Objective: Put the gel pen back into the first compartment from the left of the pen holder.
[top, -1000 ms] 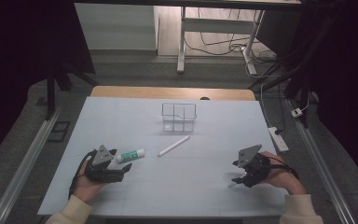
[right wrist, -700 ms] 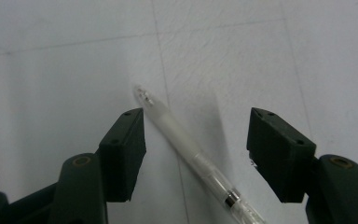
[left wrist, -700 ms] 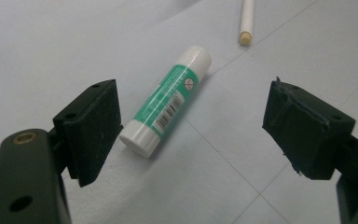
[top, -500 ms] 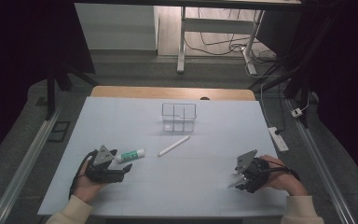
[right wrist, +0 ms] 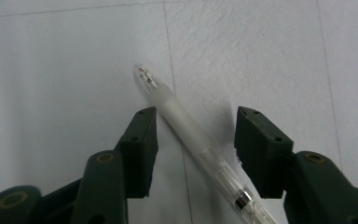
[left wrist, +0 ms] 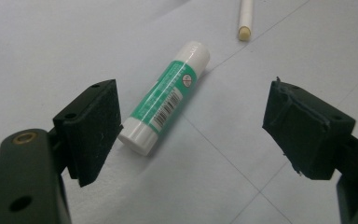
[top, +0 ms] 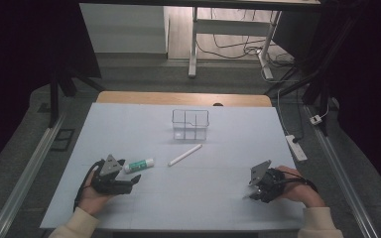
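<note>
Partly hidden, the clear pen [right wrist: 200,144] runs out of the bottom edge of the right gripper view, so its rear end is cut off, and in the high view it cannot be made out under the right gripper [top: 256,190]. It has a frosted grip sleeve, a transparent barrel with a metal ring, and a see-through tip. It lies flat on the pale blue table [top: 228,124], its long axis slanting across the view, tip pointing up and left, away from the gripper. The right gripper's jaws have just been closing and stand half open on either side of the pen, with no pad pressing on it. The left gripper [left wrist: 191,135] has its jaws spread wide, holding nothing; a green-and-white glue stick [left wrist: 165,105] lies between them, just beside the left pad, its cap end pointing away towards a white stick [left wrist: 245,16].
</note>
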The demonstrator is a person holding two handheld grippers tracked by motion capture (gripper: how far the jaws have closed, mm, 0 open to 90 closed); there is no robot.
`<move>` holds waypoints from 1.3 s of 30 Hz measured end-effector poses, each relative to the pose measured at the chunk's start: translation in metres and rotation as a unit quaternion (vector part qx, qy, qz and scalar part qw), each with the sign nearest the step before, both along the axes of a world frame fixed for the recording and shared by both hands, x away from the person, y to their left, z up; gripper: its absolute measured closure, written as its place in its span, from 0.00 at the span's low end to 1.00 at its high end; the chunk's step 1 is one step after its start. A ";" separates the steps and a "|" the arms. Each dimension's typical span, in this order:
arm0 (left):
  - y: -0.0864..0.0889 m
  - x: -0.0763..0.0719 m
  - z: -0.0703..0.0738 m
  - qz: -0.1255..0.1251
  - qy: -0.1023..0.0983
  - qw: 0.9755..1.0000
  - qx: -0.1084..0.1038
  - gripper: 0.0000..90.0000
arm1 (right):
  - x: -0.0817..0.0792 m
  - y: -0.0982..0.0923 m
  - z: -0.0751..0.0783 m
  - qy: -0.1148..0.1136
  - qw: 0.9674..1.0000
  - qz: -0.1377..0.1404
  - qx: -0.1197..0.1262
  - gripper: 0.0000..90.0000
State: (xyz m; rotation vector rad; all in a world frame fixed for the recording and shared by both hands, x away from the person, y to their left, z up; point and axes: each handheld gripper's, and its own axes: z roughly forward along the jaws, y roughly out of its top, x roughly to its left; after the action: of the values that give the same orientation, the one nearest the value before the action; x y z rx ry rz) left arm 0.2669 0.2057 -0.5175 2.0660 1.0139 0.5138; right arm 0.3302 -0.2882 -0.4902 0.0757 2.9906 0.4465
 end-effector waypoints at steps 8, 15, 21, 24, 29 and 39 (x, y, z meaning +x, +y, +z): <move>-0.001 0.000 0.000 -0.002 0.001 1.000 0.003 0.22 | 0.008 -0.006 -0.002 0.040 0.999 -0.011 0.019 0.79; -0.001 0.000 -0.001 -0.001 0.001 1.000 0.004 0.22 | 0.010 -0.007 -0.001 0.038 0.999 -0.008 0.021 0.88; -0.001 0.000 0.000 -0.001 0.001 1.000 0.003 0.22 | 0.011 -0.005 0.001 0.026 0.999 -0.023 0.022 0.89; 0.000 0.000 0.000 -0.001 0.001 1.000 0.003 0.22 | 0.013 -0.006 0.004 0.014 0.999 -0.033 0.034 0.89; -0.001 0.000 -0.001 -0.001 0.001 1.000 0.005 0.22 | 0.013 -0.006 0.017 0.001 0.996 -0.062 0.065 0.89; -0.001 0.000 -0.001 -0.001 0.002 1.000 0.005 0.22 | 0.018 -0.008 0.032 -0.010 0.983 -0.121 0.136 0.89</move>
State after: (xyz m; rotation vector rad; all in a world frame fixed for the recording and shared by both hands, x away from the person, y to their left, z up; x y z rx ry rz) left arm 0.2670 0.2046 -0.5181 2.0773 1.0130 0.5161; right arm 0.3477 -0.2962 -0.4584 0.4507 2.8283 0.8146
